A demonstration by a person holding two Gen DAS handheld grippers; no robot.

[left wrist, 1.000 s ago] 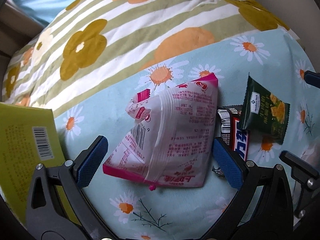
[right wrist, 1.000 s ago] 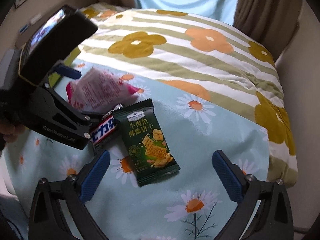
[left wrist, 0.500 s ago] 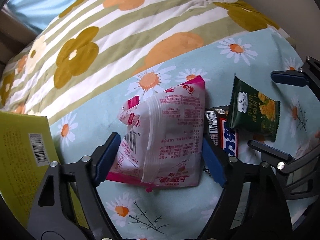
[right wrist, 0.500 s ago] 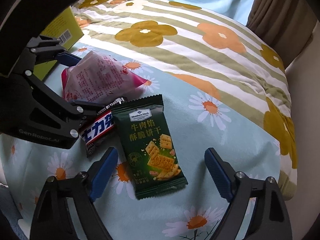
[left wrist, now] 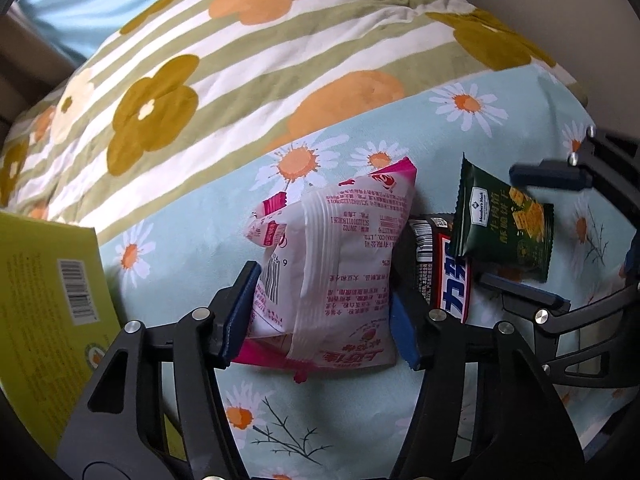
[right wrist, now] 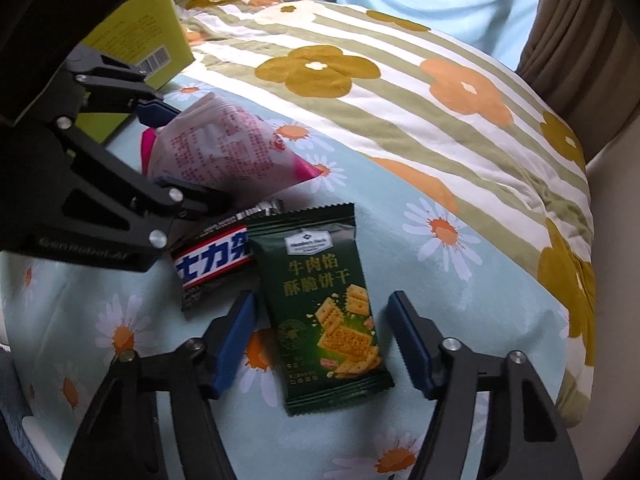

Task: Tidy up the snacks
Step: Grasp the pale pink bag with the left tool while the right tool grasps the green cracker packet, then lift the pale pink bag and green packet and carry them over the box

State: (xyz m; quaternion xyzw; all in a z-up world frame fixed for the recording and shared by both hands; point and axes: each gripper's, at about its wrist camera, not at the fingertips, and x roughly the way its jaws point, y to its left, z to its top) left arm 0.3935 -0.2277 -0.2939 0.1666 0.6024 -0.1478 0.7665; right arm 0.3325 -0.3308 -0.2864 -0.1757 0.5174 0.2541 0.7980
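A pink and white snack bag (left wrist: 340, 248) lies on the daisy-print cloth (left wrist: 200, 240). My left gripper (left wrist: 320, 320) straddles its near end, jaws closing, and both blue pads press its sides so the bag bulges up. Beside it lies a dark chocolate bar (left wrist: 454, 280) with a green cracker packet (right wrist: 320, 292) overlapping its end. My right gripper (right wrist: 322, 340) has the flat green packet between its closing jaws, pads close to its long edges but not squeezing it. The right wrist view also shows the left gripper (right wrist: 168, 148) on the pink bag (right wrist: 224, 148).
A yellow-green box (left wrist: 40, 300) with a barcode stands at the left of the cloth. A striped quilt (left wrist: 280, 60) with orange and olive flowers covers the bed behind. Brown curtains (right wrist: 580, 40) and a wall lie beyond the bed's far right edge.
Both grippers' jaws have narrowed from wide open. The left pads came in against the pink bag, which now bulges. The right pads drew in beside the green packet.
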